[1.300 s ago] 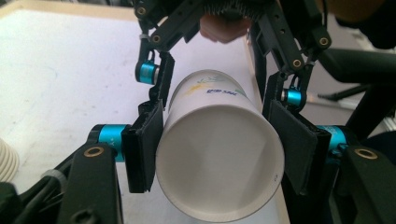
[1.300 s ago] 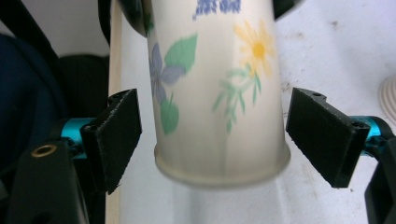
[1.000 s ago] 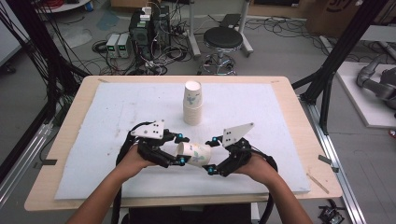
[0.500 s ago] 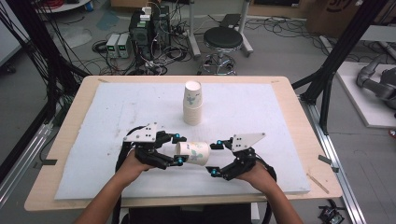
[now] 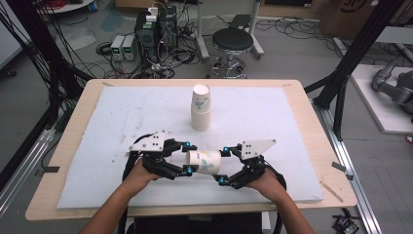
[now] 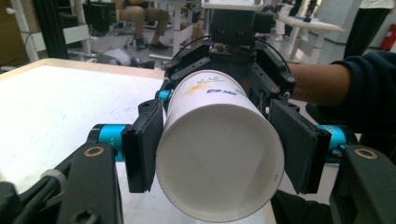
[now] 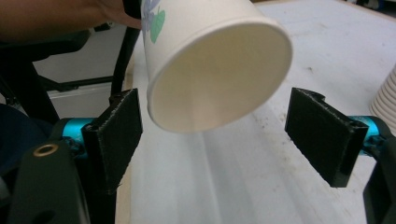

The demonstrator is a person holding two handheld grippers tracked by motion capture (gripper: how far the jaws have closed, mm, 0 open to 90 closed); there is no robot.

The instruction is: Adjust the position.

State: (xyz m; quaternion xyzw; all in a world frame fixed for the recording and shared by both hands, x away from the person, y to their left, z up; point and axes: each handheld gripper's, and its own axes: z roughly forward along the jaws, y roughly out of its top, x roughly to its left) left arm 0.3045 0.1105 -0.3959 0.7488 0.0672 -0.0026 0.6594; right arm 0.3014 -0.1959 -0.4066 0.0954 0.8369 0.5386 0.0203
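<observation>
Nearest the person, gripping a paper cup (image 5: pixel 203 161) with the left tool (image 5: pixel 189 157), clenched across the closed base end, both pads (image 6: pixel 142 144) pressed flat to the wall. Carrying it on its side, clear above the white foam mat (image 5: pixel 122 112) rather than resting on it, base toward the left tool's camera and open mouth toward the right tool (image 5: pixel 222 165). Probably turned sideways like this so the rim faces the other tool for a hand-over or a re-grip. Right tool released, jaws spread wide either side of the mouth, no contact with the rim on either pad as seen from the right gripper view; likely left wide so as to clear the rim before closing. Light clamp advisable, thin paper wall, easy to crush or ovalise. Both tools level and facing each other, close to the near edge of the bench (image 5: pixel 83 112). Farther up the mat, near centre, a stack of paper cups (image 5: pixel 201 109) standing mouth down, well apart from the held cup, probably where this one belongs. Beyond the far edge of the bench, a round stool (image 5: pixel 233 41) and cabling on the floor, not involved.
</observation>
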